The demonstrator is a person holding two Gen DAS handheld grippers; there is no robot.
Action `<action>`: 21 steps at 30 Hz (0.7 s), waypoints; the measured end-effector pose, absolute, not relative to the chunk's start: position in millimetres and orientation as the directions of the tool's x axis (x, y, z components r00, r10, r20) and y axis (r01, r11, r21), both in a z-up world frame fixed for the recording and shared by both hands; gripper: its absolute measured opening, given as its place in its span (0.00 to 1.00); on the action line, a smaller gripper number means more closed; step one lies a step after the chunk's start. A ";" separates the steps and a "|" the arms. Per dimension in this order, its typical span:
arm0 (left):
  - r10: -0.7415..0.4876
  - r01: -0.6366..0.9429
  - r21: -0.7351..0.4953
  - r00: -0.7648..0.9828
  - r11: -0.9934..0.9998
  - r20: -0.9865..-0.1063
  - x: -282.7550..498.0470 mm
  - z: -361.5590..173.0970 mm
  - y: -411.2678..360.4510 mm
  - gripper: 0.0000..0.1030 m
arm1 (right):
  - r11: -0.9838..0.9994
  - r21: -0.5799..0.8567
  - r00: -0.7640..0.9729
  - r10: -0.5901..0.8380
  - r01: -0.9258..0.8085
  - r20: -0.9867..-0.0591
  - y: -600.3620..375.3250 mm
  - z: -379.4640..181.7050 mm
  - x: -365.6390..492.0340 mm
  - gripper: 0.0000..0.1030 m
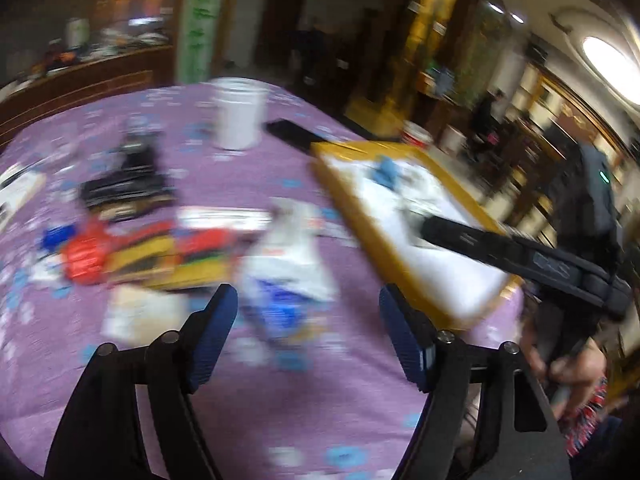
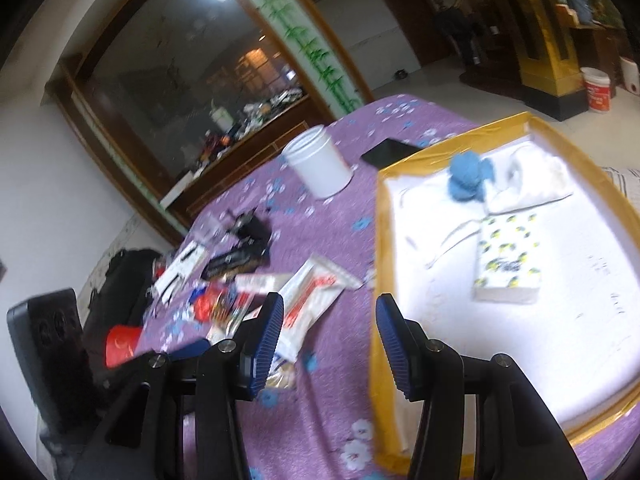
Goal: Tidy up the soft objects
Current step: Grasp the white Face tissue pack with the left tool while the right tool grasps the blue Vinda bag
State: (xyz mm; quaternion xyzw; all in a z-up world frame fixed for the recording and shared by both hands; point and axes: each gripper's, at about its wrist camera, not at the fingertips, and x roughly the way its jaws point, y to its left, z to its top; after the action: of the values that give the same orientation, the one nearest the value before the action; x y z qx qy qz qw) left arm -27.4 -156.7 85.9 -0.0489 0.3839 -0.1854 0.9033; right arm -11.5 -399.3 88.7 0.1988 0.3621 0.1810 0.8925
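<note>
Both grippers are hovering empty over the purple-clothed counter (image 2: 320, 420). The left gripper (image 1: 308, 332) is spreading its jaws wide above a white-and-blue soft packet (image 1: 288, 280); the right gripper (image 2: 330, 344) is holding its jaws apart with nothing between them, near the yellow-rimmed tray (image 2: 378, 240). In that tray, a blue knitted toy (image 2: 466, 178) and a tissue pack (image 2: 506, 264) are lying toward the far side. The views are blurring, so the risk is a hasty closing: the jaws could be pinching the cloth with the packet, or nudging it into the clutter (image 1: 152, 252) on the left.
</note>
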 end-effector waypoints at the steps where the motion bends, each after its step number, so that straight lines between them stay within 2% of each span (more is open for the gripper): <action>1: -0.332 0.248 -0.222 0.654 0.943 -0.679 -24.1 80.9 -140.9 0.71 | 0.856 0.480 0.663 0.474 -0.193 -0.580 -391.1 87.3 -12.5 0.52; 4: -0.280 0.147 -0.245 0.657 0.958 -0.700 -11.8 64.0 -104.1 0.71 | 0.856 0.461 0.629 0.496 -0.235 -0.599 -366.8 79.7 -14.5 0.59; 10: -0.251 -0.010 -0.339 0.652 0.941 -0.715 4.9 38.3 -52.6 0.71 | 0.860 0.403 0.522 0.511 -0.315 -0.683 -311.9 52.2 -13.7 0.59; 12: -0.261 -0.029 -0.367 0.650 0.930 -0.713 7.8 32.7 -41.4 0.71 | 0.875 0.359 0.516 0.481 -0.323 -0.709 -300.6 46.5 -11.8 0.60; 15: -0.286 -0.044 -0.400 0.626 0.915 -0.725 14.6 24.1 -35.5 0.71 | 0.892 0.302 0.512 0.442 -0.336 -0.737 -286.6 40.5 -7.1 0.70; 20: -0.294 -0.048 -0.405 0.611 0.913 -0.735 14.0 19.1 -33.2 0.71 | 0.904 0.243 0.491 0.400 -0.352 -0.774 -264.8 31.5 8.7 0.73; 21: -0.295 -0.047 -0.403 0.605 0.914 -0.739 14.8 18.3 -33.8 0.71 | 0.902 0.252 0.490 0.406 -0.351 -0.772 -261.7 29.3 12.0 0.70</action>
State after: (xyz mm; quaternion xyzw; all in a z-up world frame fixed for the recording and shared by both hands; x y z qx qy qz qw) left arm 14.8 -33.8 18.3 -0.1949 0.4387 -0.0711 0.8743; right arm 12.0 -261.7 29.3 0.0303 0.4550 0.2196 0.8625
